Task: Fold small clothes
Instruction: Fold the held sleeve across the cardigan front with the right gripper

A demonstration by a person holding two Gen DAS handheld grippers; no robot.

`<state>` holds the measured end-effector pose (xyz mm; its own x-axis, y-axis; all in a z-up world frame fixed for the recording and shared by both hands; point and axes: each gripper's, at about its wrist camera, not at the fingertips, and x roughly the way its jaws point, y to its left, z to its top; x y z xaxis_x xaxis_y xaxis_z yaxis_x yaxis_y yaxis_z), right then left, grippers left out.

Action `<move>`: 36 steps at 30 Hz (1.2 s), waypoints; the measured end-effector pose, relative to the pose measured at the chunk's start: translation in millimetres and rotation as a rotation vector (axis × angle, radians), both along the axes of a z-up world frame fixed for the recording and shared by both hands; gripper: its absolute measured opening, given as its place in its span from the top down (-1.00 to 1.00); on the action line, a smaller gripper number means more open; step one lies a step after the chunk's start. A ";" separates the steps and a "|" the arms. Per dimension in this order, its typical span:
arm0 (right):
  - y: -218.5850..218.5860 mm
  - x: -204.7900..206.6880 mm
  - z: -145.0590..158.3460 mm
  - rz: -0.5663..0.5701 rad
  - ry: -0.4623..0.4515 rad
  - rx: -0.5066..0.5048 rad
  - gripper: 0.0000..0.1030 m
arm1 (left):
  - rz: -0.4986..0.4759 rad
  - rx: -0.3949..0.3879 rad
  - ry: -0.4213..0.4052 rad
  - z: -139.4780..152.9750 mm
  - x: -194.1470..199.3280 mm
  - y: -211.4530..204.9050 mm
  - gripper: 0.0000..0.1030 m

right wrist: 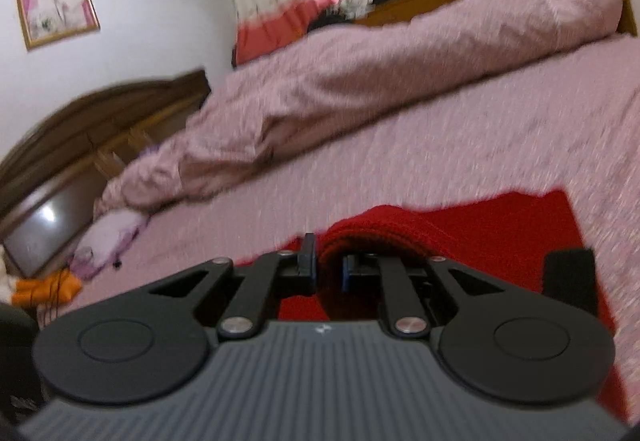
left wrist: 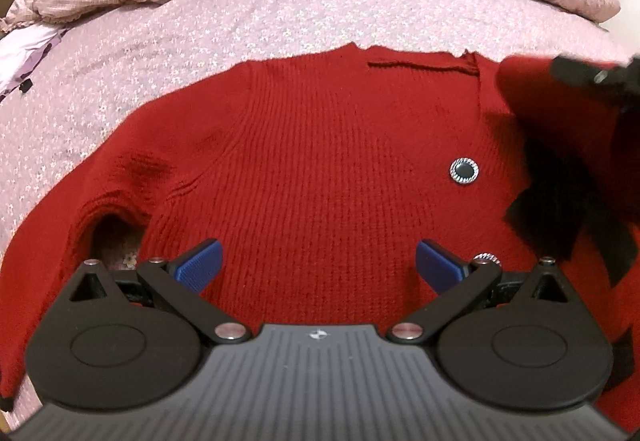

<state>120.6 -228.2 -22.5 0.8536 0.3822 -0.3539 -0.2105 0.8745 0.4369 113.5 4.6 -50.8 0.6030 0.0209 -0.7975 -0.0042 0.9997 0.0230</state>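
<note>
text: none readable | labels: none | brands: none | numbers: none

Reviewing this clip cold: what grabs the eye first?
A bright red knit sweater lies spread across the pink floral bedspread, a shiny round button on its front. The right gripper is shut on a fold of the sweater, while the left gripper hovers open above it.

My right gripper (right wrist: 328,269) pinches a raised fold of the red sweater (right wrist: 480,237) over the pink bedsheet (right wrist: 440,161); the frame is motion-blurred.
</note>
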 end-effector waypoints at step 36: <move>-95.8 -78.6 5.1 -0.164 0.304 -0.011 -0.21 | -0.415 0.114 -0.093 30.5 -11.3 -118.6 -1.00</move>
<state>42.1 -324.0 -17.4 0.7581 0.2435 -0.6050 0.0721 0.8907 0.4488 102.2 -114.0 -20.3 0.6478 -0.1541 -0.7461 0.3903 0.9082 0.1513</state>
